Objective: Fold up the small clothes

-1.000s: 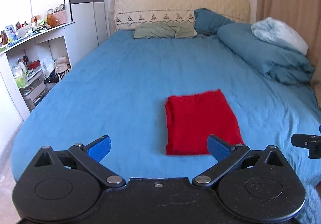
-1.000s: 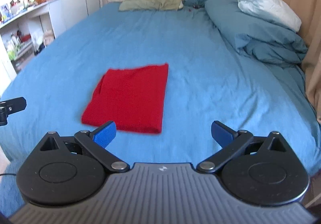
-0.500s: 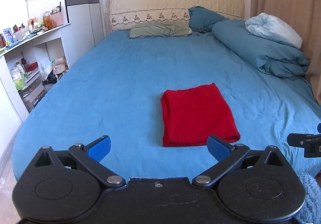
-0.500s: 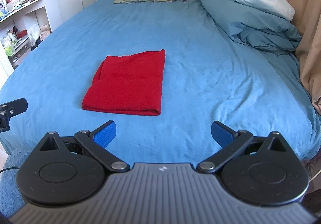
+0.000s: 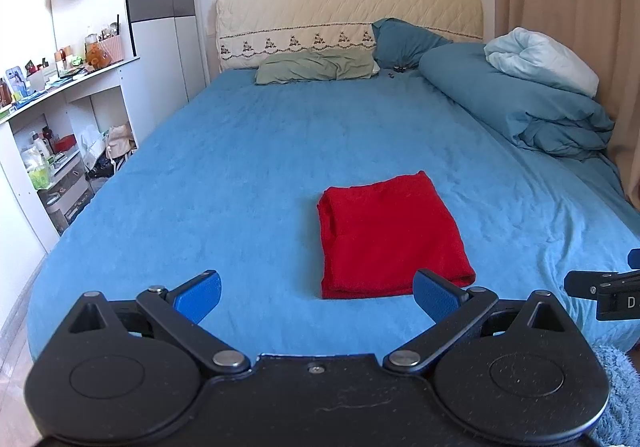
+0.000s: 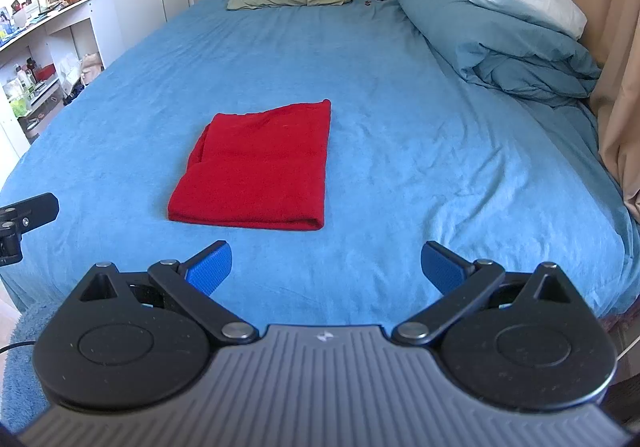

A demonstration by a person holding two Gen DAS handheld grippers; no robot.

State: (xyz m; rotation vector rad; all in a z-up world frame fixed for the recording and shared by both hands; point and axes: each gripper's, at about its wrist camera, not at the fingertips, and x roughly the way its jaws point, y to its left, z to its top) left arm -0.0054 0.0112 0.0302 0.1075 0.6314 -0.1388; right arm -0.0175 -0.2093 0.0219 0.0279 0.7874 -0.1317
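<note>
Red garment [image 5: 390, 235] folded flat on the bed [image 5: 248, 167].
Left gripper [image 5: 316, 293] and right gripper [image 6: 326, 265] hang clear, jaws apart, empty (fold apparently complete).

Bed [image 5: 248, 175], blue sheet: folded red garment [image 5: 390, 235] near foot; green pillow [image 5: 316, 66], teal pillow [image 5: 404, 43] at headboard; bunched blue duvet [image 5: 520, 103] along right side
</note>
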